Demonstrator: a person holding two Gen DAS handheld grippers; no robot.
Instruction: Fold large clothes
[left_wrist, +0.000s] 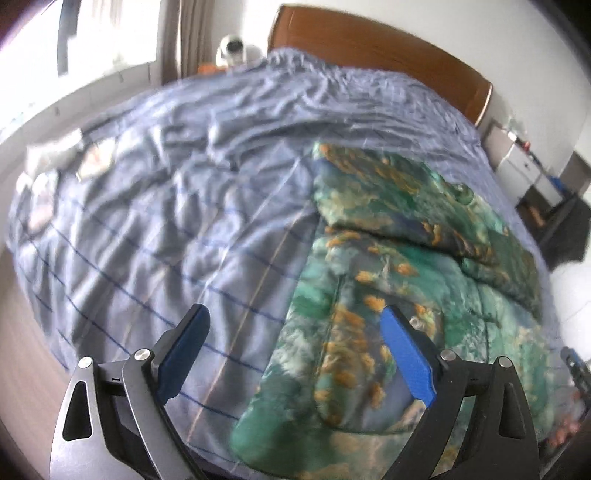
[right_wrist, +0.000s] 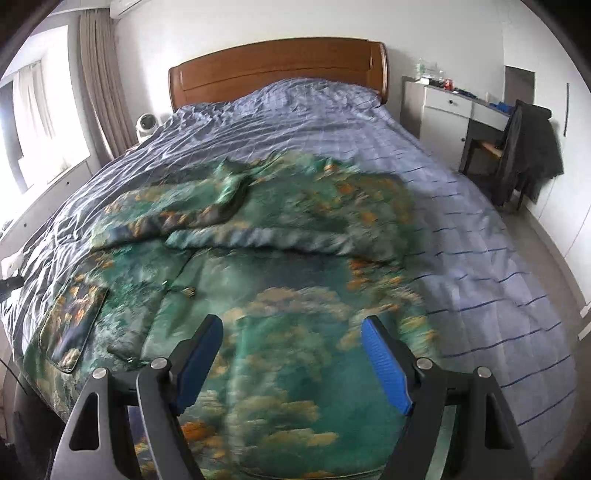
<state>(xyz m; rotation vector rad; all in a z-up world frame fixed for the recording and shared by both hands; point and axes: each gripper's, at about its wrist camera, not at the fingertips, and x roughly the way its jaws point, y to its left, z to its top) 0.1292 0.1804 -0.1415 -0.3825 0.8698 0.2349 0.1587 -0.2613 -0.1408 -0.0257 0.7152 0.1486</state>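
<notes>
Item: one large garment (right_wrist: 280, 266), a green coat or robe printed with orange and pale cloud shapes, lying flat on the bed (right_wrist: 480, 229). Position: toward the foot of the bed, long axis running from the foot edge up toward the headboard (right_wrist: 277, 70); the sleeves (right_wrist: 258, 236) are laid across the upper body, a patch pocket (right_wrist: 74, 314) sits near the hem on the window side. Left claw (left_wrist: 295, 354): spread wide, nothing between the blue pads, hovering over the boundary where the garment's side edge meets the bare blue bedcover (left_wrist: 129, 229); the garment lies mostly to its right. Right claw (right_wrist: 291, 354): spread wide, empty, poised directly above the lower body of the garment, the hem just beneath and toward the viewer. Judgement: the right claw is the nearer to the cloth; the next fold likely calls for both to take the hem. Surroundings: curtain (right_wrist: 103, 81), small fan (right_wrist: 146, 125), white drawers (right_wrist: 447, 107), dark jacket (right_wrist: 528, 147) on a chair.
</notes>
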